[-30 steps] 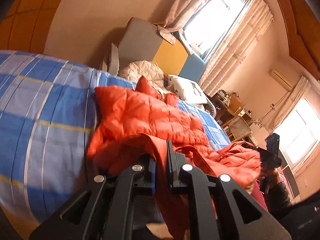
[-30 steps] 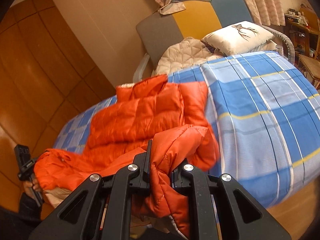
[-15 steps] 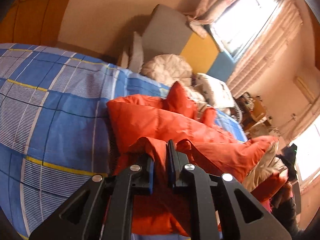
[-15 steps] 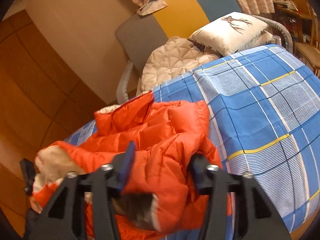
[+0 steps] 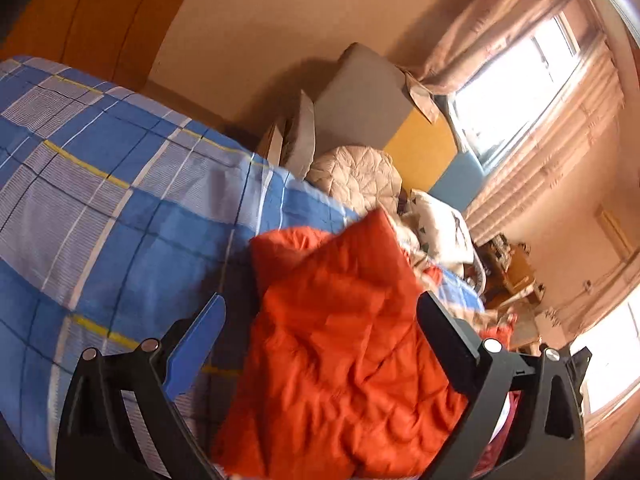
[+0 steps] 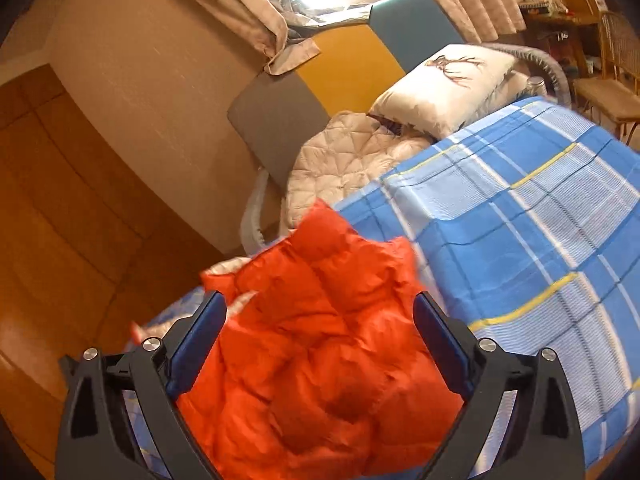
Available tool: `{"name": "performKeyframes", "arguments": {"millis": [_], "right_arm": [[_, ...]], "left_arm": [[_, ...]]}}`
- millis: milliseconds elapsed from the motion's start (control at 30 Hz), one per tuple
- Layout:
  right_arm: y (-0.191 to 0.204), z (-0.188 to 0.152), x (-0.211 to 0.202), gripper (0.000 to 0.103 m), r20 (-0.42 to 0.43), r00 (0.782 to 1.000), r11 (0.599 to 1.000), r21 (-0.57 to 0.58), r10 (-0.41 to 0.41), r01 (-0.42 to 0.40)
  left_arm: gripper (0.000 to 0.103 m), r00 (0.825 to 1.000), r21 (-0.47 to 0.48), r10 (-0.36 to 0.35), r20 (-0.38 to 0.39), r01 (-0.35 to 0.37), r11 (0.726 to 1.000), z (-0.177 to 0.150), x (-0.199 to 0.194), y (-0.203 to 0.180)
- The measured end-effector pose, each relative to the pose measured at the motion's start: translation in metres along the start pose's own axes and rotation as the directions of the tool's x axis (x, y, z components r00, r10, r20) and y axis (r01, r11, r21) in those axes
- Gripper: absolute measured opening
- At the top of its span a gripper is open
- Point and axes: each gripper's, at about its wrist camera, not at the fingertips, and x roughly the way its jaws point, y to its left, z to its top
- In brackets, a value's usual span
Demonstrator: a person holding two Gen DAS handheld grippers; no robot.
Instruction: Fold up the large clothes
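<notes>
An orange puffer jacket (image 5: 340,340) lies bunched on the bed's blue plaid cover (image 5: 120,200), near the bed's edge. My left gripper (image 5: 320,300) hovers over it with its jaws opening wide. The jacket sits between the blue pads (image 5: 196,340), which do not press on it. In the right wrist view the same jacket (image 6: 320,360) lies folded over itself on the plaid cover (image 6: 520,220). My right gripper (image 6: 320,298) is also opening, its fingers standing on either side of the cloth with no grip on it. The jacket's lower part is hidden under both grippers.
At the head of the bed lie a beige quilt (image 6: 348,160) and a deer-print pillow (image 6: 452,80), against a grey, yellow and teal headboard (image 6: 280,120). A wooden wardrobe (image 6: 60,200) lines one side. A desk and wicker chair (image 6: 608,80) stand past the far side.
Both grippers, earlier shut on folds of the orange jacket, have let go and spread wide. The jacket has dropped onto the bed, folded over itself, and both hands have moved forward over it.
</notes>
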Motion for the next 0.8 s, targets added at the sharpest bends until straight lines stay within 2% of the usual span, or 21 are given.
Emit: {"name": "performKeyframes", "arguments": {"millis": [100, 200, 267, 300, 333, 367, 433, 533, 633, 800], "right_arm": [[-0.027, -0.022, 0.002, 0.094, -0.046, 0.997, 0.998, 0.006, -0.064, 0.064], [-0.052, -0.044, 0.017, 0.092, -0.114, 0.989, 0.995, 0.027, -0.094, 0.098], [-0.055, -0.055, 0.03, 0.083, -0.152, 0.985, 0.996, 0.027, -0.076, 0.081], [-0.052, -0.058, 0.035, 0.074, -0.165, 0.984, 0.997, 0.025, -0.066, 0.071], [-0.05, -0.059, 0.038, 0.059, -0.173, 0.983, 0.998, 0.023, -0.055, 0.06], [-0.046, -0.06, 0.04, 0.051, -0.184, 0.982, 0.998, 0.025, -0.046, 0.051], [-0.04, -0.059, 0.038, 0.03, -0.186, 0.982, 0.999, 0.024, -0.037, 0.043], [-0.03, -0.059, 0.02, 0.017, -0.172, 0.985, 1.0, -0.003, -0.031, 0.031], [-0.021, -0.063, -0.005, 0.013, -0.161, 0.987, 0.999, -0.042, -0.028, 0.021], [-0.019, -0.085, -0.051, 0.013, -0.177, 0.984, 0.996, -0.088, -0.03, 0.015]], "left_arm": [[0.092, 0.998, 0.025, -0.004, -0.061, 0.006, 1.0, -0.028, 0.002, 0.012], [0.078, 0.988, 0.028, -0.02, -0.152, 0.024, 0.999, -0.061, 0.014, 0.021], [0.056, 0.98, 0.022, -0.051, -0.193, 0.056, 0.998, -0.078, 0.023, 0.022], [0.05, 0.98, 0.021, -0.058, -0.192, 0.063, 0.998, -0.084, 0.024, 0.023], [0.035, 0.979, 0.018, -0.068, -0.19, 0.073, 0.997, -0.087, 0.024, 0.022], [0.025, 0.979, 0.009, -0.087, -0.185, 0.09, 0.996, -0.088, 0.021, 0.021], [0.016, 0.982, 0.017, -0.087, -0.17, 0.091, 0.996, -0.089, 0.014, 0.019], [0.01, 0.983, 0.035, -0.098, -0.153, 0.104, 0.994, -0.092, -0.002, 0.015], [0.008, 0.985, 0.048, -0.109, -0.136, 0.117, 0.992, -0.097, -0.021, 0.012], [0.007, 0.984, 0.051, -0.12, -0.132, 0.128, 0.99, -0.121, -0.061, 0.011]]}}
